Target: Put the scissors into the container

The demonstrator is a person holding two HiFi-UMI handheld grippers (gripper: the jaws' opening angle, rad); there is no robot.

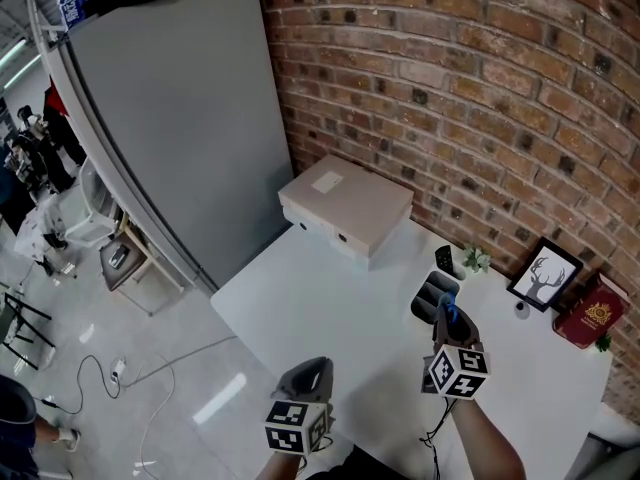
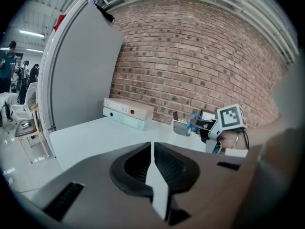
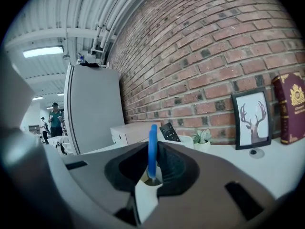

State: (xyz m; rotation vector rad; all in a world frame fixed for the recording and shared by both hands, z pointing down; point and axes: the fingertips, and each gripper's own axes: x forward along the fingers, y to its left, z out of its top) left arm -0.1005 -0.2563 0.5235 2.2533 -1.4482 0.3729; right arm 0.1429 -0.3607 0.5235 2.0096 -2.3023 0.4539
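Right gripper [image 1: 447,326]: jaws pinched on the scissors [image 3: 152,144]. A blue handle stands upright between the pads, and the blades cannot be made out. In the head view the nose of this gripper sits at the near edge of the grey container [image 1: 434,295], with the blue handle just over it. Whether they touch cannot be told.

Left gripper [image 2: 152,162]: jaws pressed together with nothing between them. It is held low at the table's near edge, well apart from the container.

Surface: white table [image 1: 330,308], mostly bare. A flat beige box [image 1: 345,208] lies at its far corner. A black remote [image 1: 445,260] and a small potted plant [image 1: 476,259] are just behind the container. Further right against the wall are a framed antler picture [image 1: 543,275], leaning, and a dark red book [image 1: 590,313].

Room: red brick wall [image 1: 480,88] behind the table. A tall grey panel [image 1: 180,118] stands at the table's left end. Beyond it is a glossy pale floor [image 1: 190,388] with a loose cable [image 1: 130,368]. A person in a green top [image 3: 55,119] stands far off.
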